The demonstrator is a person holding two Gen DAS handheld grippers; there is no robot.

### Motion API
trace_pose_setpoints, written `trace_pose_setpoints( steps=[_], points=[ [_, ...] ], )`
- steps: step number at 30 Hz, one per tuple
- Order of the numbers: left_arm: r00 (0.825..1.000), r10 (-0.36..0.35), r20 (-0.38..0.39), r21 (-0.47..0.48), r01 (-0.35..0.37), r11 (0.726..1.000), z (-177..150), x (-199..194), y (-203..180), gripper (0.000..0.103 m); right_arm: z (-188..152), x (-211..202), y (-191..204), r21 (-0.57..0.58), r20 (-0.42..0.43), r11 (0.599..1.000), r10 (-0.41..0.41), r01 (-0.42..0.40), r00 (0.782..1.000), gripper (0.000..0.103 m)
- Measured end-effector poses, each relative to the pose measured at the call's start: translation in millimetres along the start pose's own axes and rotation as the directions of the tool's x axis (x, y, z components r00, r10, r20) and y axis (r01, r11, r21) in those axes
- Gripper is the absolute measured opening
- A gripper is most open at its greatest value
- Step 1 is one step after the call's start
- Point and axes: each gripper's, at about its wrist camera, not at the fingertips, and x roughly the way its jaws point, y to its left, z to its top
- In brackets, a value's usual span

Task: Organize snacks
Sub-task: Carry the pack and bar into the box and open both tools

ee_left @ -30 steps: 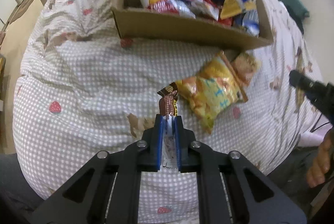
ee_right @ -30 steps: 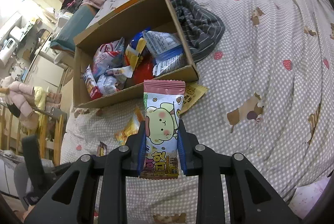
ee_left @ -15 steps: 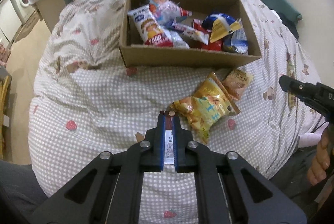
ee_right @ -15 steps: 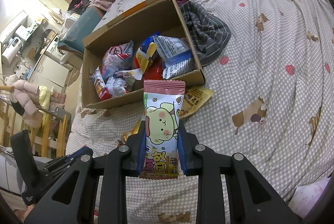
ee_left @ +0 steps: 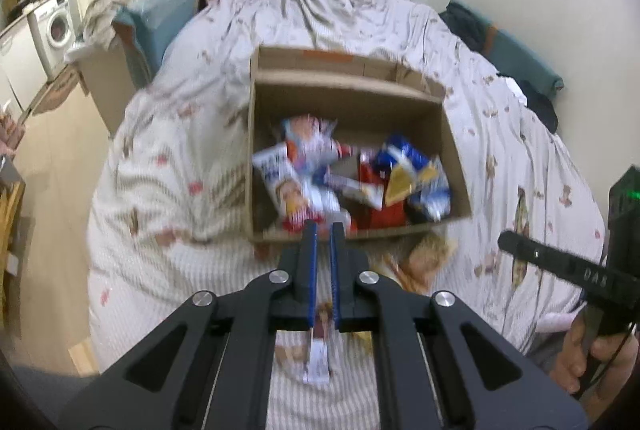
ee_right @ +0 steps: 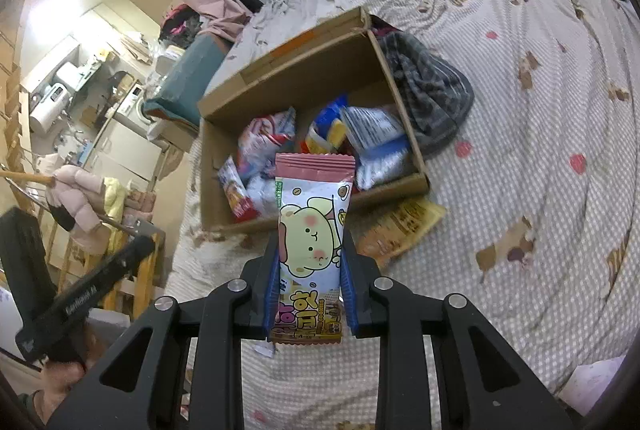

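Bed with gingham sheet | open brown cardboard box holds snacks | right claw pinching pink bear-print snack packet | left claw pressed onto thin brown wrapped bar | carry both above box rim, release low inside.

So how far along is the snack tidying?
Done: several packets lie in the cardboard box. In hand: the right gripper holds a pink bear packet; the left gripper, shut, pinches a thin bar. Left: yellow packets on the bed.
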Motion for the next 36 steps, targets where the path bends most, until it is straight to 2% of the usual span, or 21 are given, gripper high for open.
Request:
trace_pose_setpoints(
  steps=[7,12,16,23,27,33,36],
  points=[
    [1.000,-0.001,0.029,0.049,-0.001,0.999,43.8,16.5,-4.6,0.004,33.8,11.3,19.7,-0.031,0.014,0.999,0.033,-0.033,0.999,0.027],
    [0.999,0.003,0.036,0.086,-0.006,0.996,61.3,35.5,-11.6,0.004,60.8,30.7,30.8,-0.054,0.007,0.998,0.044,-0.043,0.999,0.027],
    [1.000,0.011,0.016,0.100,-0.013,0.995,64.6,58.9,-15.8,0.004,79.4,54.4,40.9,-0.085,-0.013,0.995,0.046,-0.047,0.999,0.027],
    [0.999,0.028,0.026,0.108,-0.031,0.994,64.7,89.5,-13.5,0.004,97.7,92.9,46.3,-0.107,-0.028,0.992,0.063,-0.066,0.998,0.027],
    [0.999,0.037,0.009,0.128,-0.038,0.991,57.6,105.8,-14.8,0.004,95.0,108.0,33.6,-0.061,-0.028,0.991,0.119,-0.121,0.992,0.027],
    [1.000,0.019,-0.020,0.092,-0.017,0.996,56.4,121.7,-12.1,0.004,100.1,122.0,21.0,-0.021,-0.041,0.991,0.131,-0.131,0.991,0.028],
    [0.999,0.038,0.000,0.123,-0.038,0.992,53.5,123.3,-16.2,0.004,101.0,125.5,18.2,-0.008,-0.036,0.990,0.140,-0.140,0.989,0.028]
  ],
)
